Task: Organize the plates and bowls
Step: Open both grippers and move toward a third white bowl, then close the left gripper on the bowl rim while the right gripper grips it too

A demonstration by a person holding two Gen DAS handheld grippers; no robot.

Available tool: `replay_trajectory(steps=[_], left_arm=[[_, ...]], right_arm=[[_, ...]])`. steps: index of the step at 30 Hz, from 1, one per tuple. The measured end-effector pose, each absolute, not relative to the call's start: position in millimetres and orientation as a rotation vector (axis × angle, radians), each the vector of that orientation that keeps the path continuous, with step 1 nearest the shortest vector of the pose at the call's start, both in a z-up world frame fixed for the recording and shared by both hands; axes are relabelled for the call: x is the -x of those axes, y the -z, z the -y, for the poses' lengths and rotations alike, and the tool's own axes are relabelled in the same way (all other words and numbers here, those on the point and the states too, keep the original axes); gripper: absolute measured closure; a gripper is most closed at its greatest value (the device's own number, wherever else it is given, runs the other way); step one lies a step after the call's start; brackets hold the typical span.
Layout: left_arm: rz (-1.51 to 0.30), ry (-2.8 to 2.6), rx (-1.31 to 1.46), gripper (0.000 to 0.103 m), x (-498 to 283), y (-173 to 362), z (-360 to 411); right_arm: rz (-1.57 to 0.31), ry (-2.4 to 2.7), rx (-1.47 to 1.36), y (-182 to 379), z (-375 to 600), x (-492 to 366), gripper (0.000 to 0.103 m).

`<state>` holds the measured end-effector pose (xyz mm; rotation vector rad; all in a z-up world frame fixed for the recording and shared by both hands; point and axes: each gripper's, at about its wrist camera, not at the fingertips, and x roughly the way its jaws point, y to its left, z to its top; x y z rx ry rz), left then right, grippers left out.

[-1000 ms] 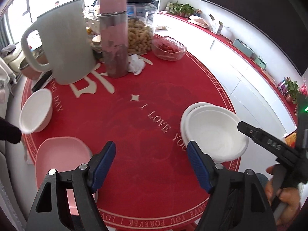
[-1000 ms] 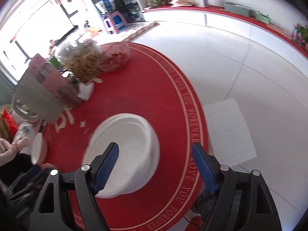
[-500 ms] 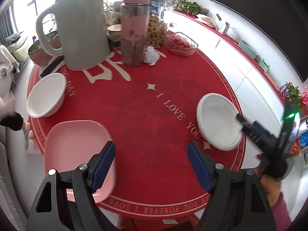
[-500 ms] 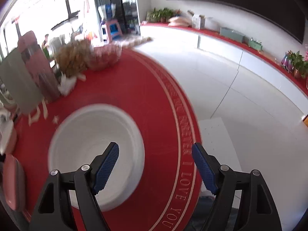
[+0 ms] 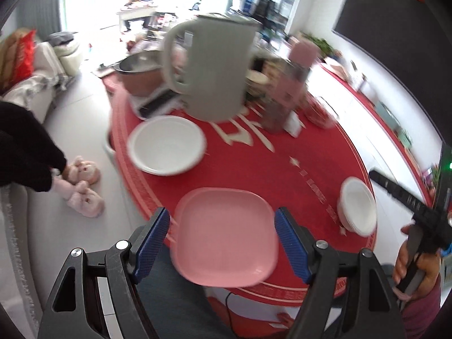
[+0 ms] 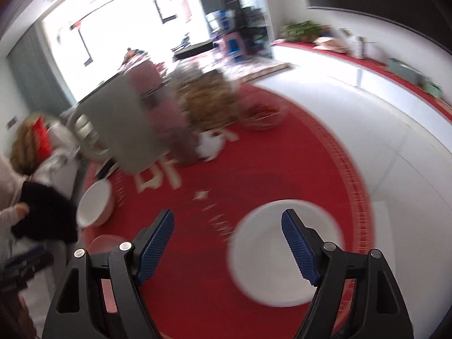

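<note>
- Since the earlier frames the left hand-held gripper (image 5: 221,243) has swung toward the pink plate (image 5: 224,236), which now sits centred between its blue pads.
- Left hand-held gripper: jaws spread wide, holding nothing, above the plate at the near edge of the red table (image 5: 268,166).
- Right hand-held gripper (image 6: 228,247): jaws wide apart, empty, held over the table with a white bowl (image 6: 285,251) below its right pad.
- A second white bowl (image 5: 166,145) lies beside the grey kettle (image 5: 212,67).

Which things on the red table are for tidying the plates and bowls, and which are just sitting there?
For the job:
pink plate
white bowl
stacked white bowls

Just sitting there:
grey jug
pink bottle
metal pot
</note>
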<state>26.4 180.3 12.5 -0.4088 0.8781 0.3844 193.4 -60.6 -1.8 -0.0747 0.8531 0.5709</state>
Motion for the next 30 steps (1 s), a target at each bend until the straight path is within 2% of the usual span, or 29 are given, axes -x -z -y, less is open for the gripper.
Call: replay_trajectory(steps=[5,11,16,30], left_arm=[[-0.841,-0.493,0.438,0.023,-16.8,-6.9,-226.7],[-0.872,-0.592,0.475,0.023,-22.5,24.2,-272.5],[-0.914,-0.62,0.496,0.023,-41.3,54.3,-298.2],[-1.014,-0.62,0.543,0.023,-103.9,105.3,-362.1]], right_arm=[[-0.915,-0.655,0.176,17.2,1.8,-184.0,0.024],[-0.989,-0.721,0.301,37.2,-57.1,-178.5,0.024],[-1.099,-0.75,0.356,61.6,-103.1,-186.7,0.024],[-1.235,-0.772,0.411,104.3,-205.4,-208.3,0.024]])
